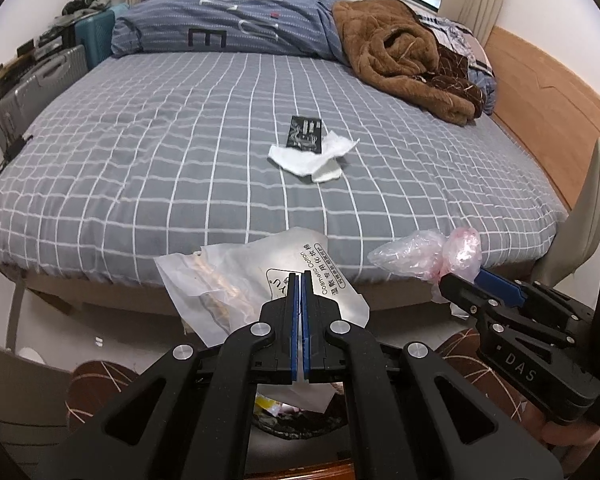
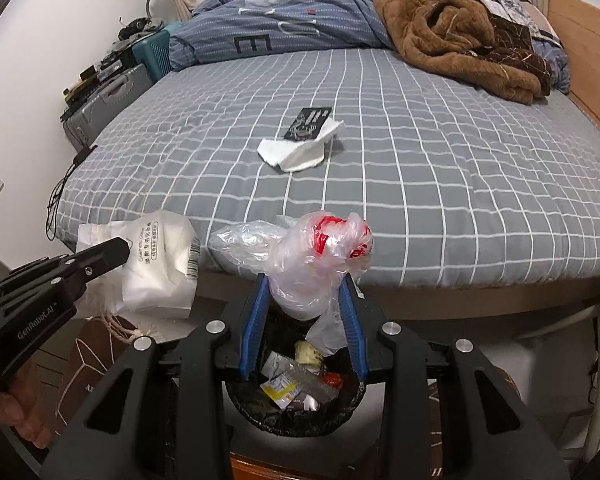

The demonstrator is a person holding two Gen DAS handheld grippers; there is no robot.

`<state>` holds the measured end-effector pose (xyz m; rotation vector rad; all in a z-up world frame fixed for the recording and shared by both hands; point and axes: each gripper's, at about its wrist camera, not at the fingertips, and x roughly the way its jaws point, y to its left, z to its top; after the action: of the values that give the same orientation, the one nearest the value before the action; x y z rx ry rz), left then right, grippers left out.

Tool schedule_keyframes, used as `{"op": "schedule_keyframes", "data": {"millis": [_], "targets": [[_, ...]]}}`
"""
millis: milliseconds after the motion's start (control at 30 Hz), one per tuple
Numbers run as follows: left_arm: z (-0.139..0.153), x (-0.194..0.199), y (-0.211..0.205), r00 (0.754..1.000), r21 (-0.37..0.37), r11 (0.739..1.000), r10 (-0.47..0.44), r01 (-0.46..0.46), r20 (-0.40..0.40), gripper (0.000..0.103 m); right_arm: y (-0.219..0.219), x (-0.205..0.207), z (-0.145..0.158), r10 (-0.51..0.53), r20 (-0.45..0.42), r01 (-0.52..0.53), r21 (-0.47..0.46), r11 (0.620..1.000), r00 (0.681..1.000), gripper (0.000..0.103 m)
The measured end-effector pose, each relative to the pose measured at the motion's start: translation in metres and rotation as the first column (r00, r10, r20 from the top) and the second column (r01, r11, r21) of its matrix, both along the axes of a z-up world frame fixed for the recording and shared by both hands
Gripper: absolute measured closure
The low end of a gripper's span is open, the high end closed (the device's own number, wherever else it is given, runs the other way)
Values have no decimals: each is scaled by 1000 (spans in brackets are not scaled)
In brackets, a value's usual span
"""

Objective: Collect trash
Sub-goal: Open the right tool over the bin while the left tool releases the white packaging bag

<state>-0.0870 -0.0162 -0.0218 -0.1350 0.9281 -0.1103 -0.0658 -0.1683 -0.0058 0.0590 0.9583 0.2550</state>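
My left gripper (image 1: 301,280) is shut on a white cosmetic-cotton bag (image 1: 236,276), held in front of the bed's near edge; the same bag (image 2: 160,268) shows at the left in the right wrist view. My right gripper (image 2: 306,284) is shut on a crumpled clear plastic bag with red print (image 2: 320,256), right above a black-lined trash bin (image 2: 300,420) that holds several wrappers. That plastic bag (image 1: 432,256) also appears at the right in the left wrist view. On the bed lie a white tissue (image 2: 296,154) and a black packet (image 2: 308,122) resting on it.
The grey checked bed (image 1: 140,168) carries a blue duvet (image 1: 228,24) and a brown blanket (image 1: 404,60) at the back. Suitcases (image 1: 36,84) stand along the left wall. A wooden headboard (image 1: 540,92) runs on the right. A hand (image 2: 16,412) holds the left gripper.
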Motion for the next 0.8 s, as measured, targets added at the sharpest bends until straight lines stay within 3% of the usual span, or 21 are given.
{"op": "schedule_keyframes", "data": {"millis": [800], "targets": [[-48,-23,-8,997,11,1000,-21,22,-79,103,-8,-18,-47,0,-88,-3,-28,1000,996,69]]}}
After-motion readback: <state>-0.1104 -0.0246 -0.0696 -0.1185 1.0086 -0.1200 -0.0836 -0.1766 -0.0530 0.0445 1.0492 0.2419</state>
